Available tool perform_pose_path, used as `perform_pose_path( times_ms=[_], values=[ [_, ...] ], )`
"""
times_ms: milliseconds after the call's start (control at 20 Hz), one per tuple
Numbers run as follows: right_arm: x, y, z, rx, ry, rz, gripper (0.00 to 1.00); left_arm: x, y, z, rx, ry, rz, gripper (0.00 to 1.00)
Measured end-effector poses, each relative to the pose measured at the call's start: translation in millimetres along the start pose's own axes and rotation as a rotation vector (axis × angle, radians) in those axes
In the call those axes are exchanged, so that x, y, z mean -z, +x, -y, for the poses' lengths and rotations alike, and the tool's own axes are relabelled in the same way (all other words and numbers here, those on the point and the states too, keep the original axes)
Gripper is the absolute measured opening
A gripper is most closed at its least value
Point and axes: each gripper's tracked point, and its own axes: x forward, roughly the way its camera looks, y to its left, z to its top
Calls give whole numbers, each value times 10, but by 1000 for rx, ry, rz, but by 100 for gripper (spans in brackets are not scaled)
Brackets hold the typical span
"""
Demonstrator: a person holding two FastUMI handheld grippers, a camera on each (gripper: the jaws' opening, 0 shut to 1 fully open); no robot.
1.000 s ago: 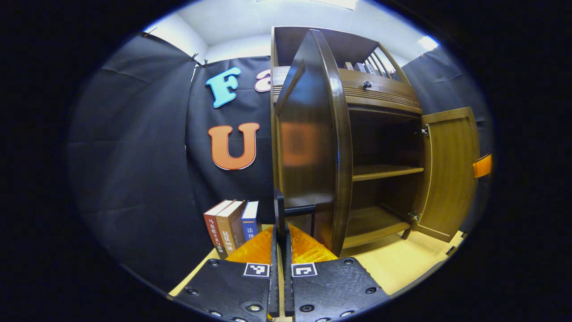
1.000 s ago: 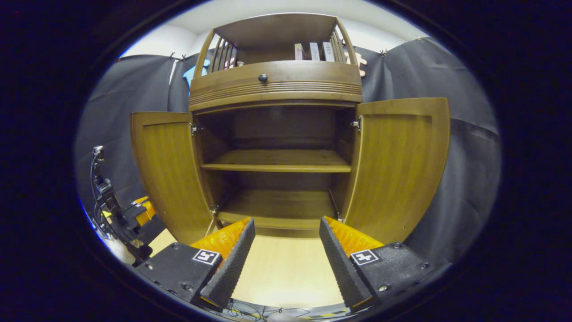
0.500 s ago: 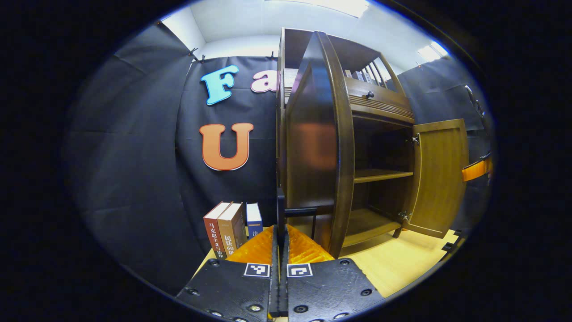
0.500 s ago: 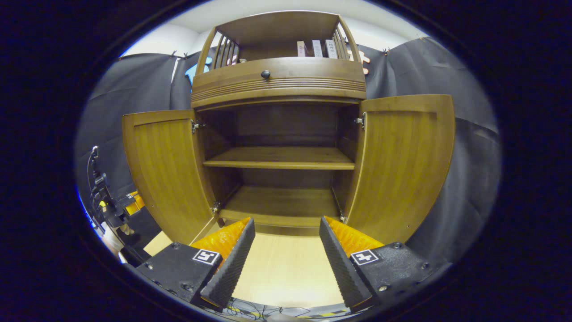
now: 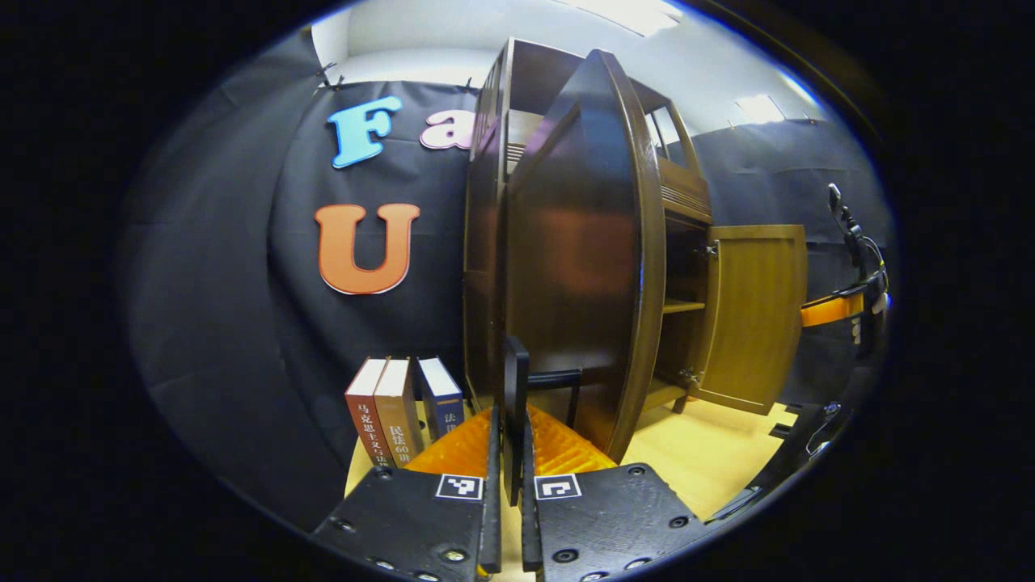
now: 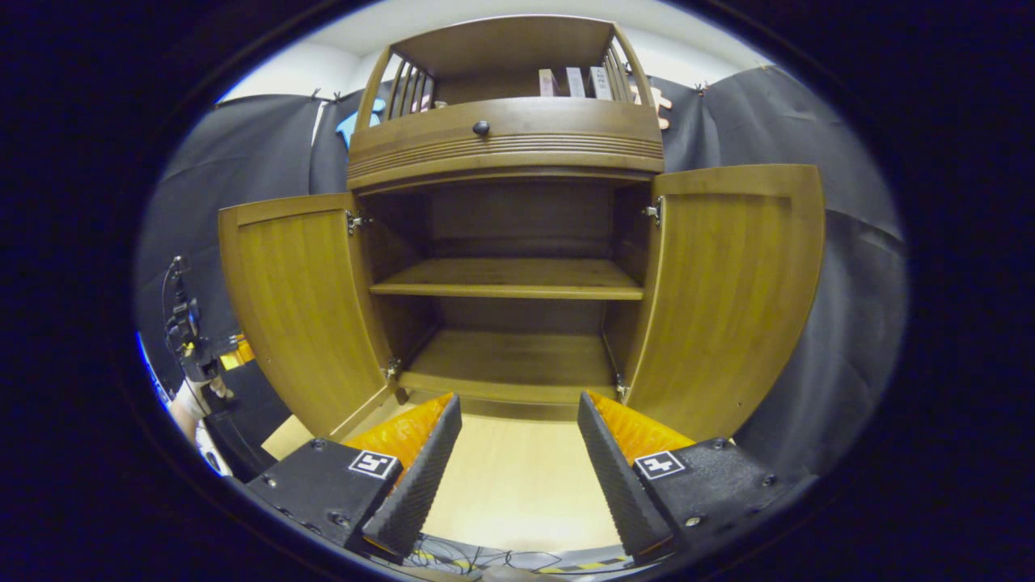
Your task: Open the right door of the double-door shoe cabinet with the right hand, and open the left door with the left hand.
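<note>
The brown shoe cabinet [image 6: 505, 141] stands with both doors swung out and two bare shelves showing. In the left gripper view the left door [image 5: 582, 267] turns its dark outer face toward me. My left gripper [image 5: 507, 453] is shut on that door's black bar handle [image 5: 514, 372]. The right door [image 5: 756, 315] hangs open farther off. In the right gripper view my right gripper [image 6: 517, 473] is open over the pale floor in front of the cabinet, holding nothing. It sits between the left door [image 6: 299, 307] and the right door [image 6: 728, 291]. The left gripper [image 6: 202, 356] shows small at the far left.
Three books [image 5: 396, 408] stand upright against the black cloth wall left of the cabinet. A drawer with a dark knob [image 6: 481, 127] sits above the doors, and several books [image 6: 574, 81] stand on the top shelf. Pale wooden floor [image 6: 517, 493] lies before the cabinet.
The left door has swung farther outward with my left gripper still clamped on its handle. The right gripper stays open and has hardly moved.
</note>
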Motion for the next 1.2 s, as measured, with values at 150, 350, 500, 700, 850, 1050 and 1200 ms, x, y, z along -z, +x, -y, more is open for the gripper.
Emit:
perform_pose_path(
  times_ms=[150,350,500,700,850,1050,1200],
  values=[
    [-14,-4,-1,-1,-2,2,92,-30,-29,-14,-5,17,-15,13],
    [-44,-11,-14,-5,-11,11,92,15,-144,-100,-64,38,-37,23],
    [-43,-8,-15,-13,-26,16,92,-1,-341,-247,-168,50,-45,60],
    [-91,-5,-11,-26,-50,42,92,-175,-649,-253,-304,49,-24,100],
    [-217,54,10,-40,-54,68,92,-417,-901,-135,-410,77,-2,100],
    [-326,53,129,-47,-45,103,92,-726,-1093,259,-502,75,24,96],
    [-399,8,281,-54,-32,116,92,-886,-1071,615,-513,16,36,96]
  ],
)
